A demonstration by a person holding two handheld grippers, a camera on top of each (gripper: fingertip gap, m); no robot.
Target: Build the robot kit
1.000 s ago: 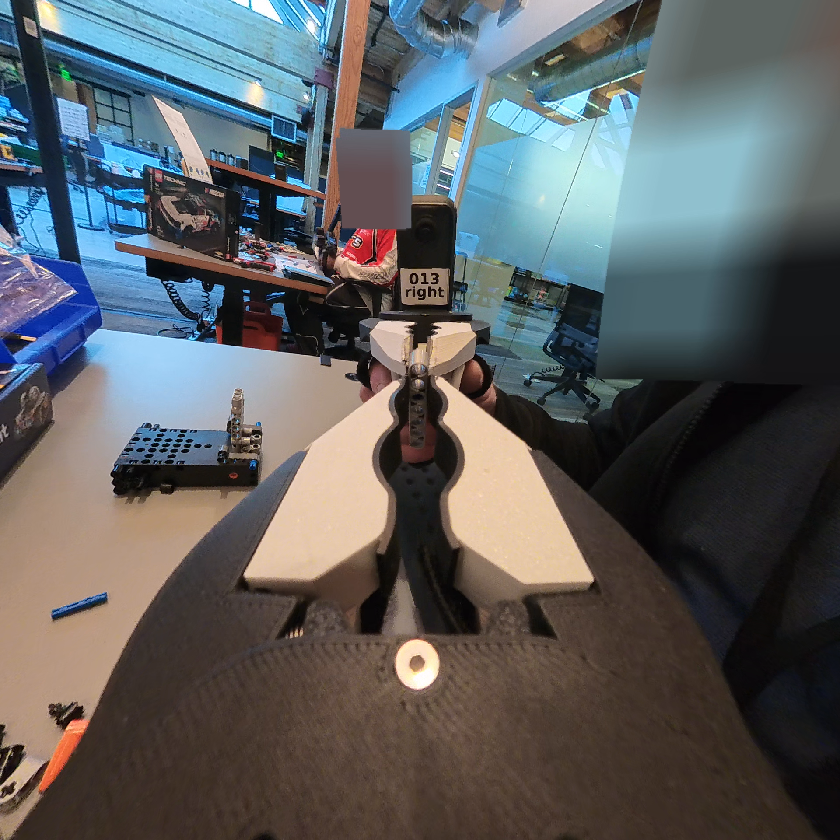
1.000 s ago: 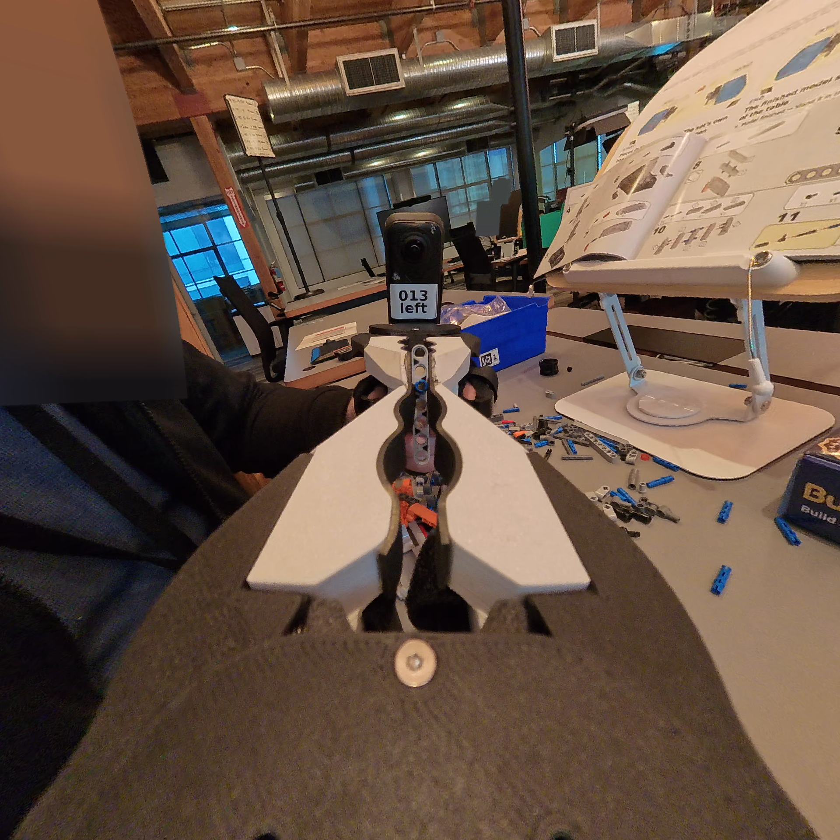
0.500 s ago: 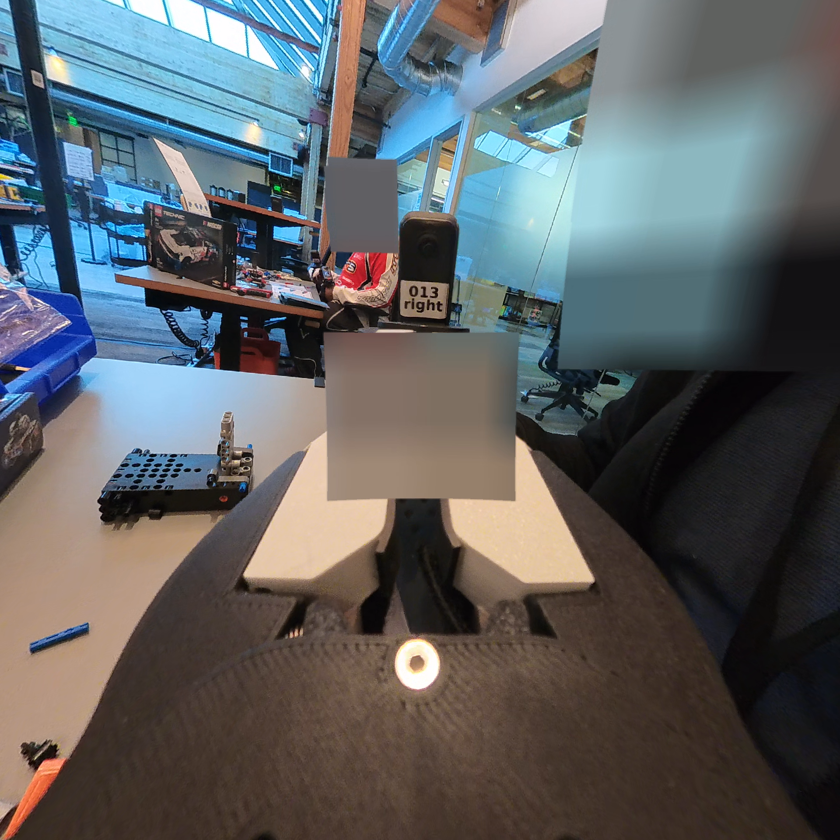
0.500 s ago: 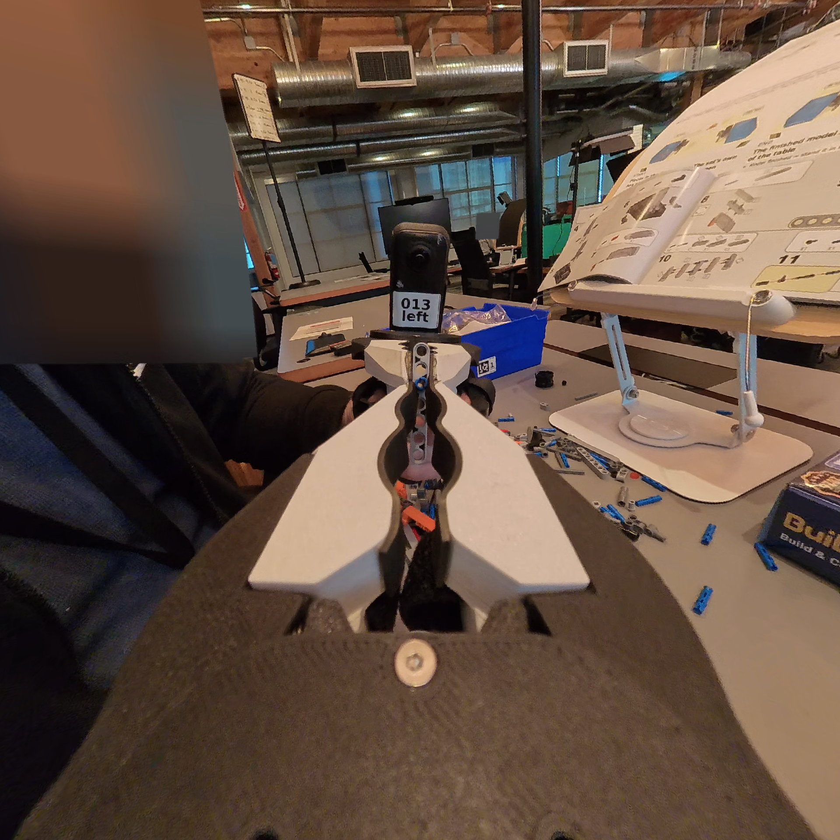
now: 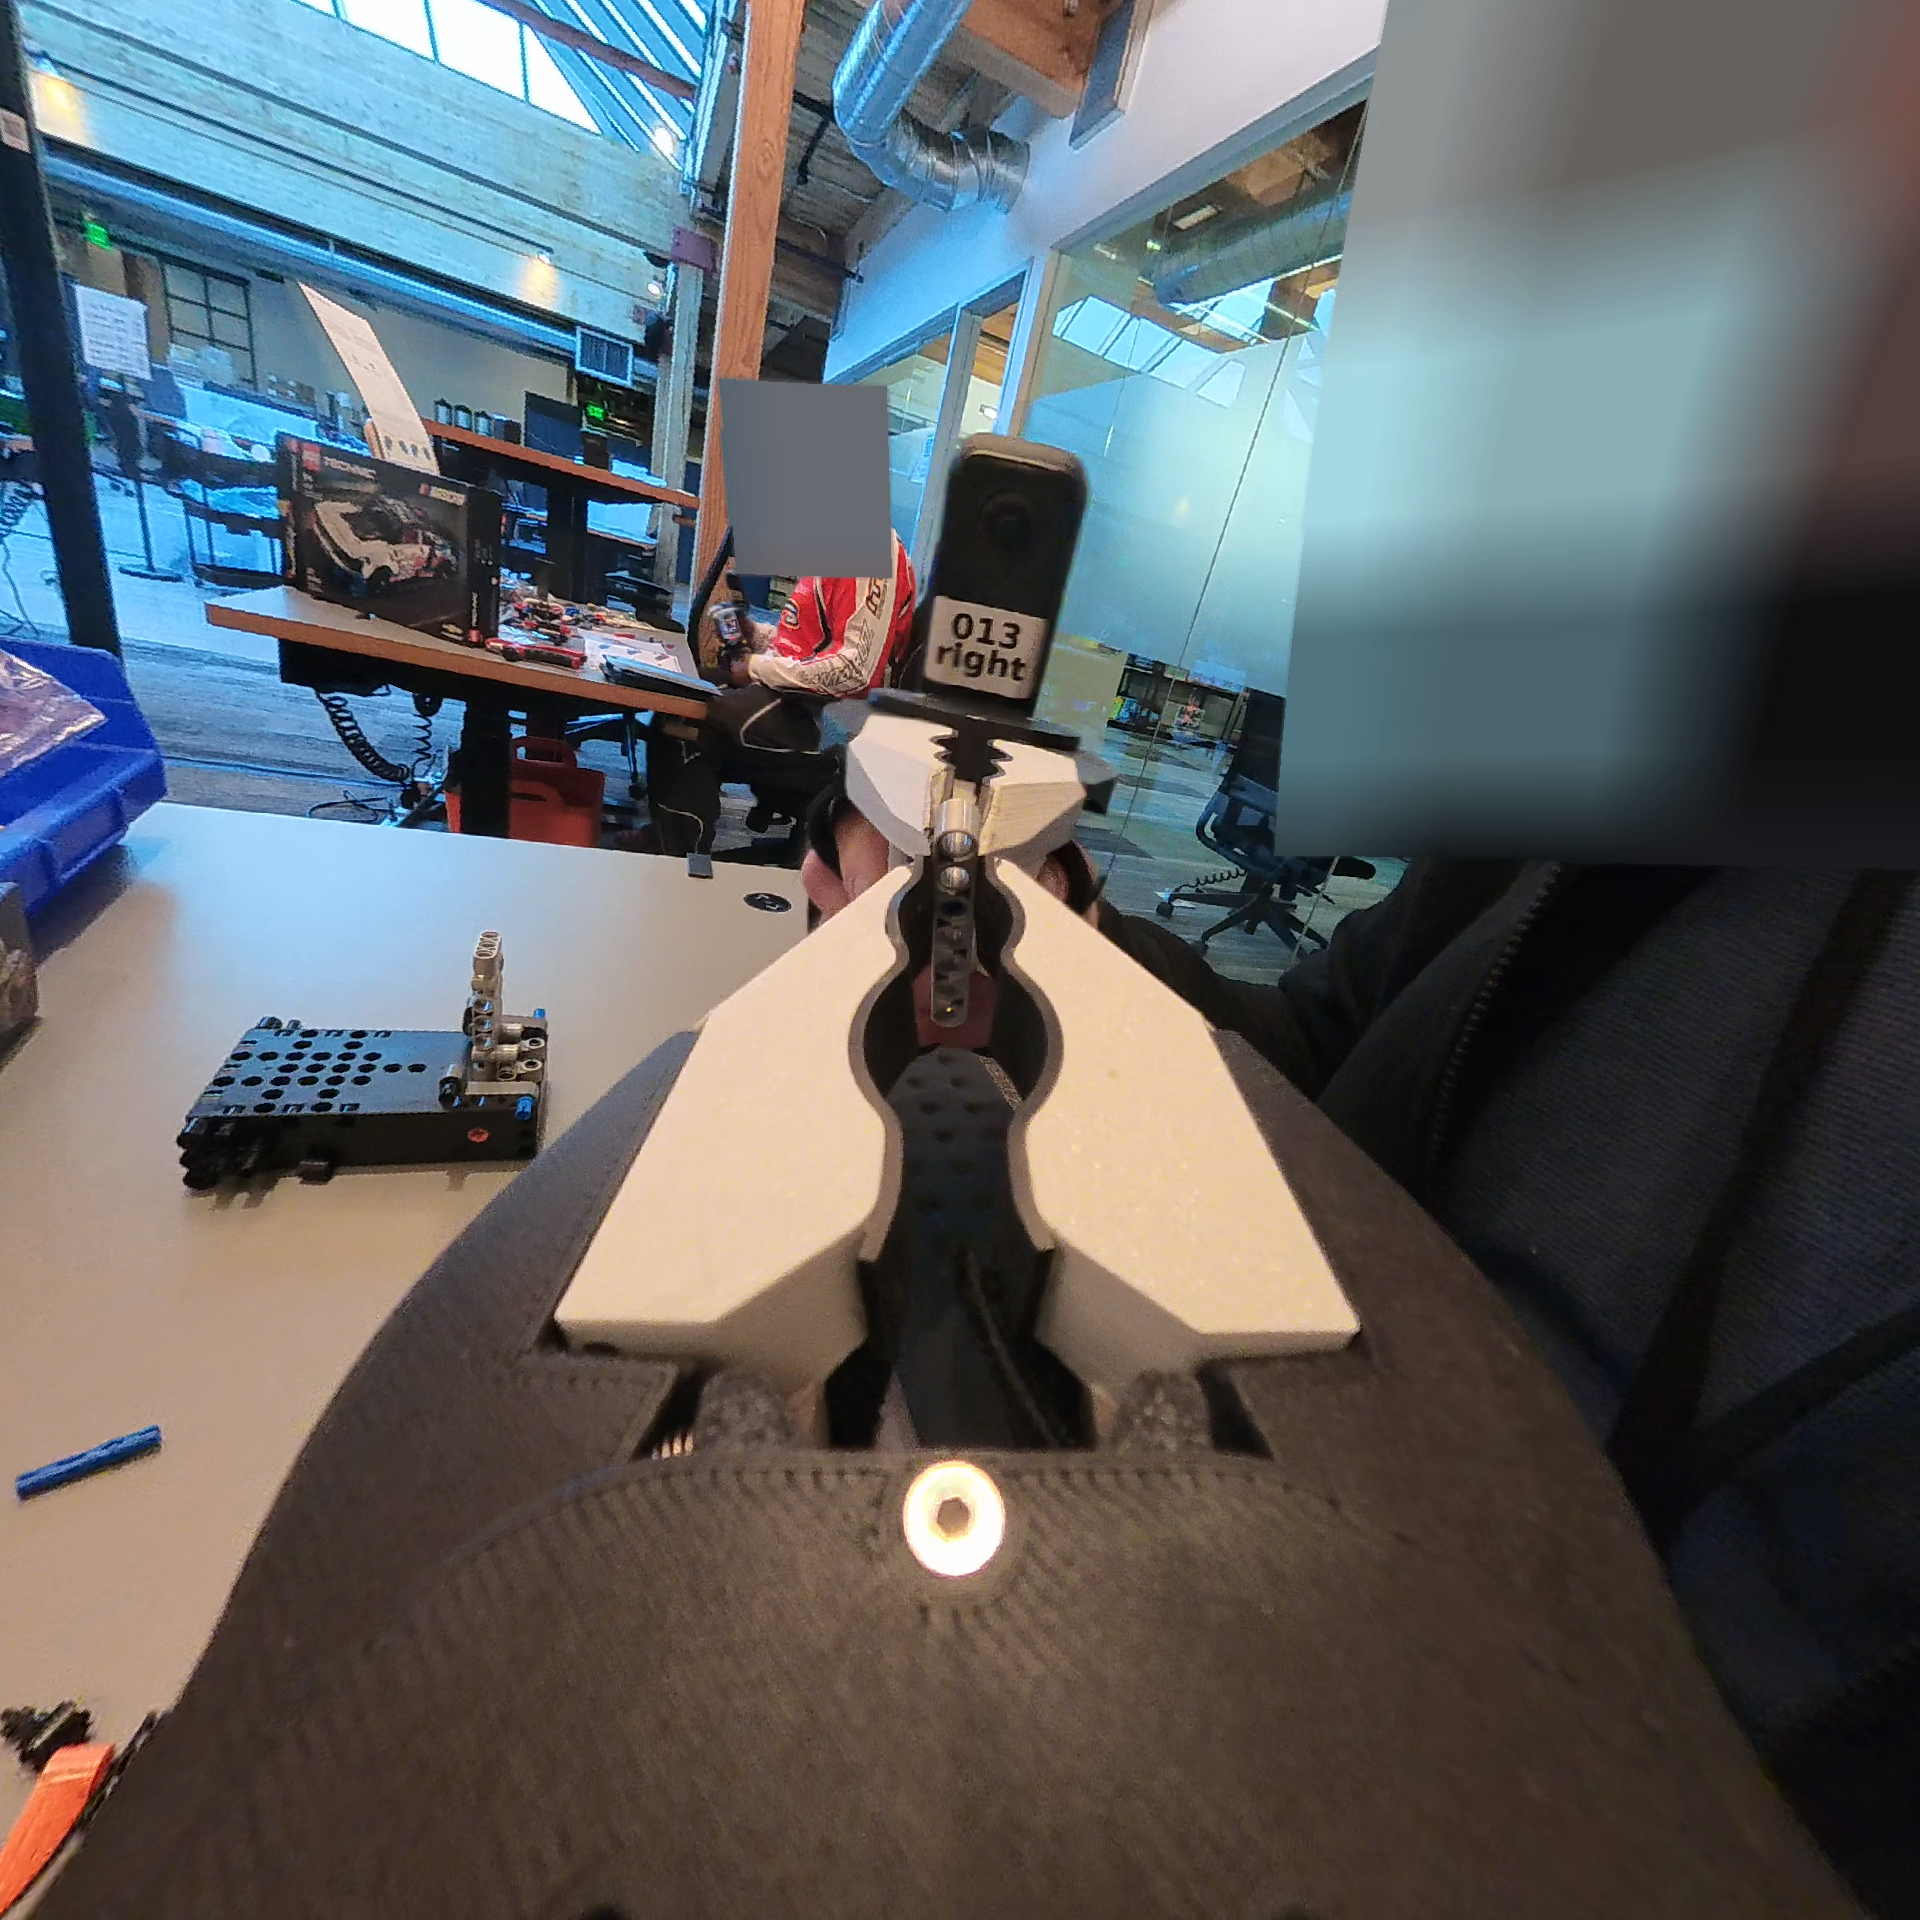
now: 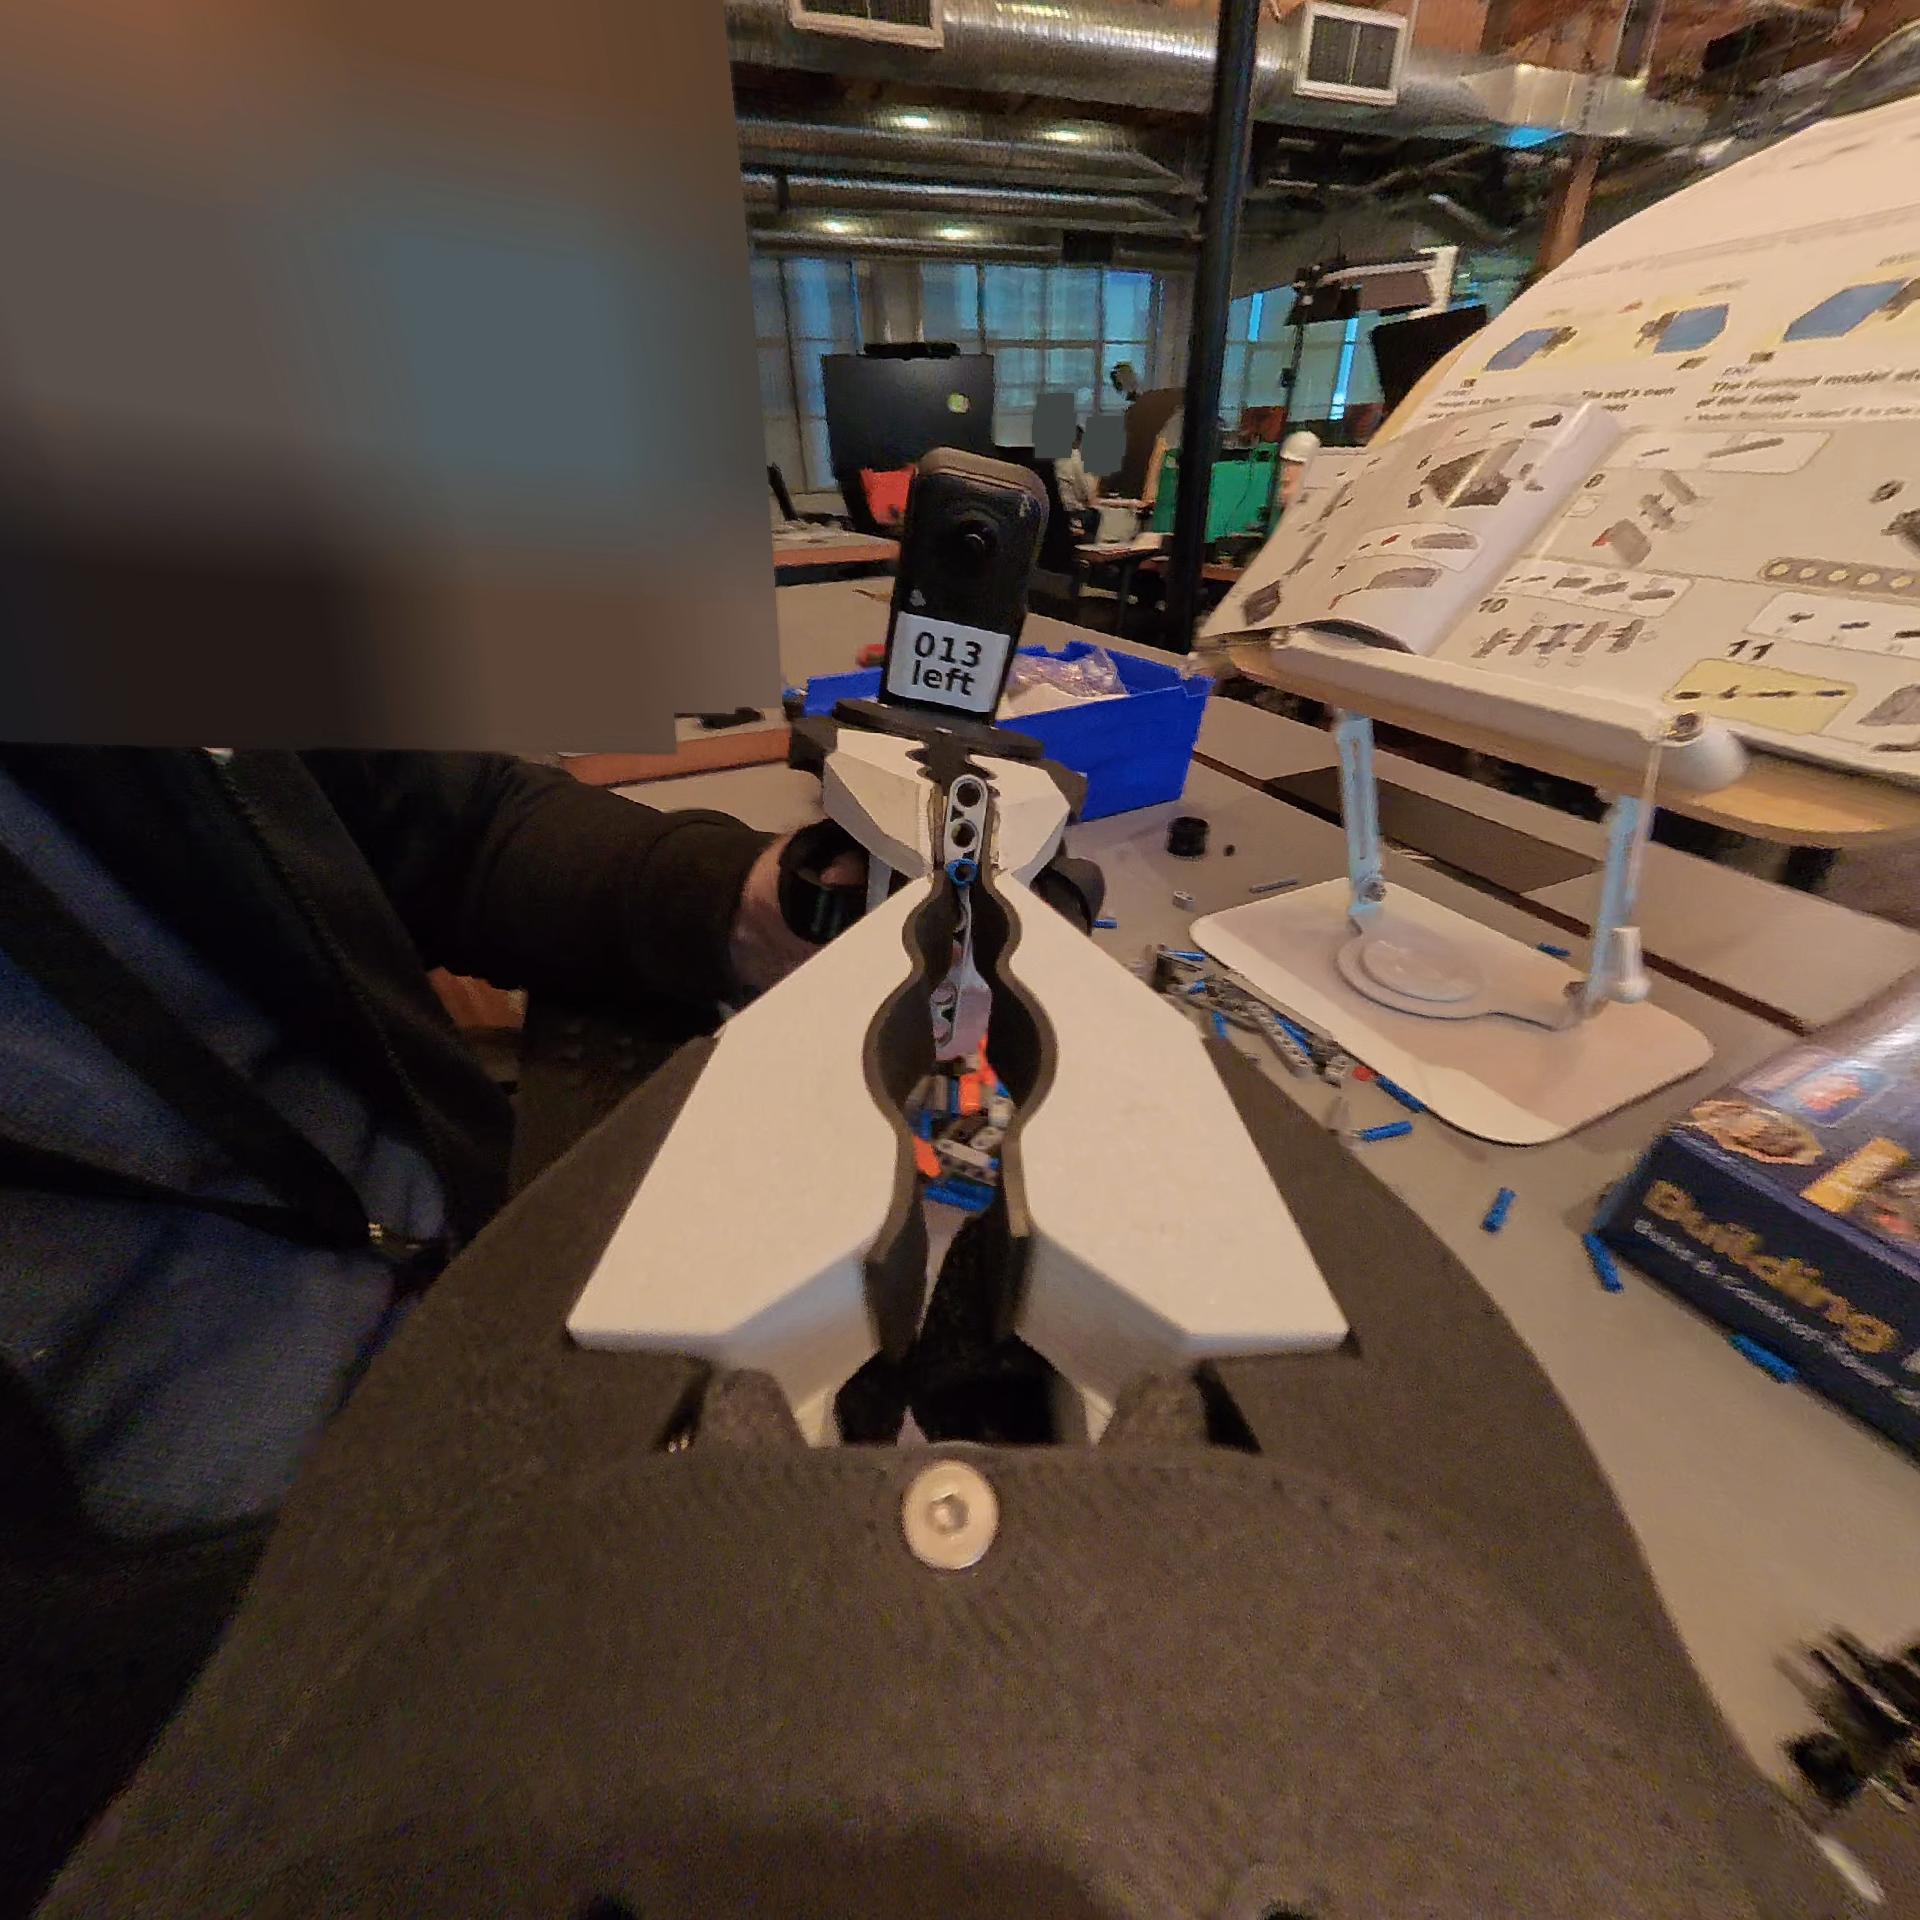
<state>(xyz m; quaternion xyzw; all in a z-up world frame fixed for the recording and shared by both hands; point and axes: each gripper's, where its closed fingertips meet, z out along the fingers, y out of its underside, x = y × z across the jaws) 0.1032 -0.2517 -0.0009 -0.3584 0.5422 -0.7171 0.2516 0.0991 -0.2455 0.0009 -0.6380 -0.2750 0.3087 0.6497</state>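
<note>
My two grippers face each other tip to tip above the grey table [image 5: 312, 935]. A thin grey beam with a row of holes [image 5: 951, 956] runs between them. My left gripper [image 5: 951, 883] is shut on it. My right gripper [image 5: 961, 805] is just beyond, its jaws closed on the far end. In the right wrist view the right gripper [image 6: 961, 883] is shut on the same beam [image 6: 956, 1003], which carries a small blue pin [image 6: 962, 871]. The left gripper [image 6: 961, 816] grips the beam's far end. A gloved hand holds each gripper.
A black perforated assembly [image 5: 343, 1101] with a grey upright piece [image 5: 486, 997] lies to the left. A blue pin [image 5: 88, 1446] and a blue bin [image 6: 1122, 727] are nearby. An open instruction booklet [image 6: 1610, 540] rests on a white stand [image 6: 1455, 1008]. Loose parts [image 6: 1268, 1029] and a blue box [image 6: 1787, 1195] lie to the right. Both grippers' tips are close together, under 4 cm apart. Both grippers' tips are roughly 25 centimeters from the black perforated assembly [image 5: 343, 1101].
Both grippers stay shut on the beam. The right view has swung, so the blue box and stand look nearer. The beam now looks twisted in the right gripper.
</note>
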